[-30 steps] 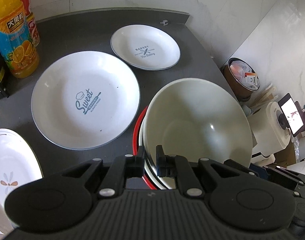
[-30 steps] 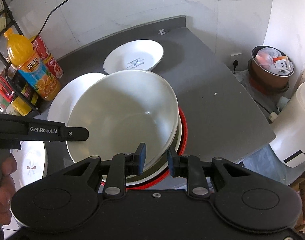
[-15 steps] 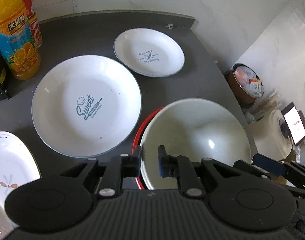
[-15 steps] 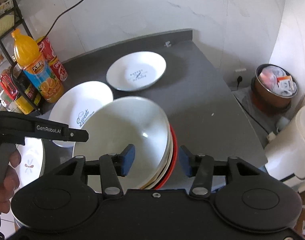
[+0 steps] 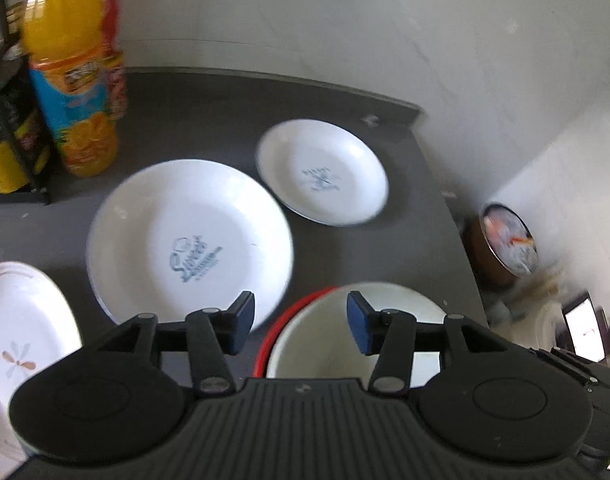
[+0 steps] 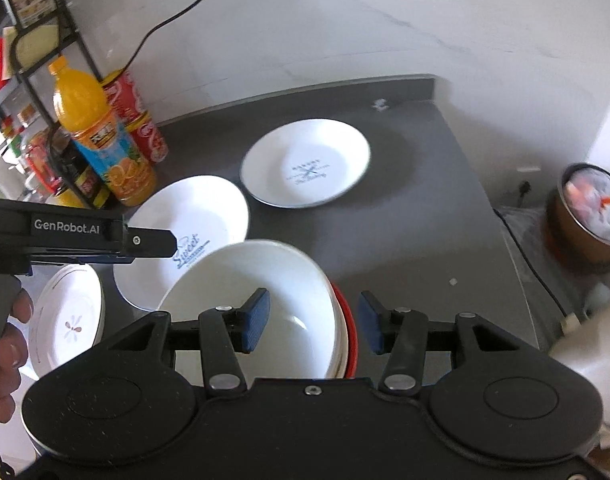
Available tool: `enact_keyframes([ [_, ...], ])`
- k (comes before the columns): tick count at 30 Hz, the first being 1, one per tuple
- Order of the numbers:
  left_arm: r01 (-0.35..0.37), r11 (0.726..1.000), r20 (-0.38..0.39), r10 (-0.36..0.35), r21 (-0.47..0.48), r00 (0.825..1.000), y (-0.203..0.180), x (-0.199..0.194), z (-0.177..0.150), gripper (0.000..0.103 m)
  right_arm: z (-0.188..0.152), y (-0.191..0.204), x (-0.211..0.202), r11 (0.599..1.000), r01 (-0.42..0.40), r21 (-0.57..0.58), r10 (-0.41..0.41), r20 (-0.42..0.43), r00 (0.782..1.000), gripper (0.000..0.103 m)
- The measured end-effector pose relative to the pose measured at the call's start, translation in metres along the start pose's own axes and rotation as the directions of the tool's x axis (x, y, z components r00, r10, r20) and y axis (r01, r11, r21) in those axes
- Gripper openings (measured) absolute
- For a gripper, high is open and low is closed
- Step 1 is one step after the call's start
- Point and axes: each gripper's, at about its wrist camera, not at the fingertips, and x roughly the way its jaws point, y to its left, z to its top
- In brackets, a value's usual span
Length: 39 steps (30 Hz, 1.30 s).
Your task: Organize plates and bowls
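pale marbled walls meet at the far corner of a dark grey counter (image 6: 445, 240). white bowls nest on a red one (image 6: 265, 300) at its near edge; a large plate (image 5: 189, 240) and a small plate (image 5: 323, 172) lie farther back, a juice bottle (image 6: 101, 140) at the left. left gripper (image 5: 301, 326) and right gripper (image 6: 315, 322) hover with jaws apart, empty.

You face a dark grey countertop (image 6: 417, 240) set into a corner of white marble-look walls (image 6: 385, 20). A black wire rack (image 6: 33, 80) stands at your left, a black cable (image 6: 177, 12) trails down the wall, and daylight glares off the surfaces.
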Motion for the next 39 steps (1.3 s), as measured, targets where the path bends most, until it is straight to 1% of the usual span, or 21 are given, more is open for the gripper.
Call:
enact_keyframes([
  [4,-0.059,0.995,0.023,0.061,-0.079,0.998,0.012,-0.004,0.005,0.050,0.016,0.001,0.008,0.997,-0.053,-0.065,0.052,-0.009,0.999,0.049],
  [9,-0.132,0.974,0.035,0.141,-0.187,0.989,0.032,-0.010,0.010,0.051,0.033,0.005,0.016,0.987,-0.108,-0.120,0.107,-0.018,0.994,0.049],
  [12,-0.155,0.961,0.044,0.169,-0.231,0.985,0.043,-0.012,0.013,0.051,0.041,0.008,0.018,0.980,-0.135,-0.145,0.134,-0.018,0.991,0.049],
  [16,-0.175,0.942,0.060,0.200,-0.286,0.978,0.058,-0.017,0.014,0.052,0.050,0.012,0.025,0.975,-0.164,-0.149,0.160,-0.035,0.986,0.049],
  [20,-0.189,0.923,0.047,0.216,-0.334,0.975,0.080,-0.016,0.015,0.052,0.058,0.022,0.038,0.973,-0.181,-0.140,0.175,-0.059,0.983,0.049],
  [24,-0.194,0.914,0.036,0.220,-0.356,0.975,0.102,-0.014,0.015,0.052,0.065,0.034,0.052,0.978,-0.187,-0.095,0.178,-0.089,0.980,0.049],
  [27,-0.187,0.916,0.011,0.205,-0.356,0.979,0.118,-0.006,0.020,0.052,0.067,0.042,0.064,0.981,-0.185,-0.053,0.178,-0.118,0.977,0.049],
  [29,-0.179,0.919,0.008,0.194,-0.352,0.981,0.127,-0.002,0.023,0.052,0.068,0.049,0.074,0.984,-0.179,-0.027,0.174,-0.135,0.976,0.049],
  [32,-0.188,0.920,-0.009,0.197,-0.345,0.980,0.139,0.007,0.028,0.052,0.070,0.058,0.090,0.988,-0.155,0.020,0.156,-0.166,0.974,0.049],
  [35,-0.158,0.933,-0.007,0.165,-0.324,0.986,0.150,0.014,0.035,0.051,0.073,0.067,0.107,0.991,-0.122,0.062,0.132,-0.187,0.973,0.049],
  [38,-0.139,0.936,-0.022,0.140,-0.323,0.990,0.163,0.026,0.042,0.051,0.074,0.075,0.122,0.994,-0.063,0.092,0.081,-0.208,0.975,0.049],
  [39,-0.132,0.934,-0.033,0.129,-0.333,0.991,0.168,0.031,0.043,0.048,0.074,0.077,0.128,0.993,-0.051,0.110,0.074,-0.221,0.972,0.049],
])
